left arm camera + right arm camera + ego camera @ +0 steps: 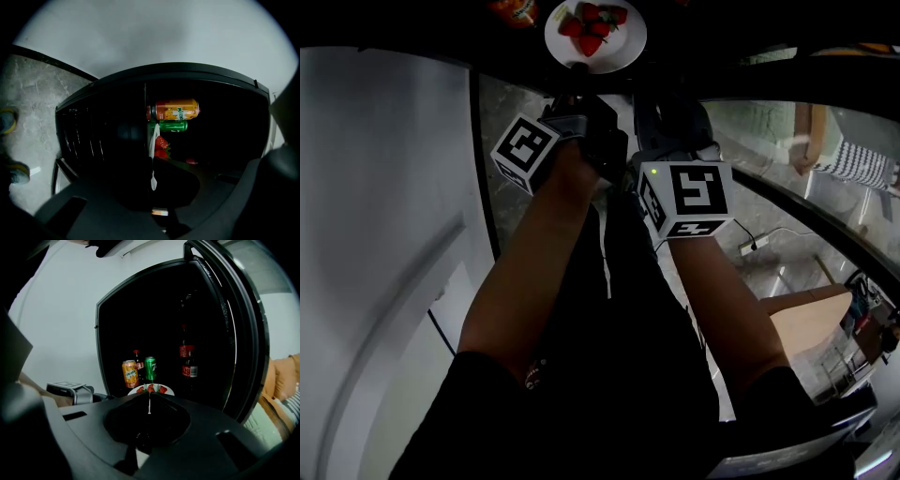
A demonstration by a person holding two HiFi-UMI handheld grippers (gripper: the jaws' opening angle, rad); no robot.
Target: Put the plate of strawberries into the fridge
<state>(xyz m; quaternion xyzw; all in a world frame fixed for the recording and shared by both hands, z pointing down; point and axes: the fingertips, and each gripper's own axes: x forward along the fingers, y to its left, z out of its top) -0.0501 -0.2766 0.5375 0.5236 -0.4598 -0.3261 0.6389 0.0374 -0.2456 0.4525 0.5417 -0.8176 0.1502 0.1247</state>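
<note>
Left gripper view: the left claw is clamped on the plate rim, with the strawberries inside the fridge beside the cans. The right claw is closed and empty. Placement looks nearly finished; next, release and withdraw level.

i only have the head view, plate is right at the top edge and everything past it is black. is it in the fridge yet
observer: The right gripper view shows the plate inside the open fridge, just in front of an orange can and a green can.
operator: is the left hand-held gripper holding it
observer: Yes. In the left gripper view, the left hand-held gripper has its jaws closed on the plate's rim, which shows edge-on.
operator: and the right one
observer: The right hand-held gripper has its jaws together on nothing. The plate lies beyond its tips.
</note>
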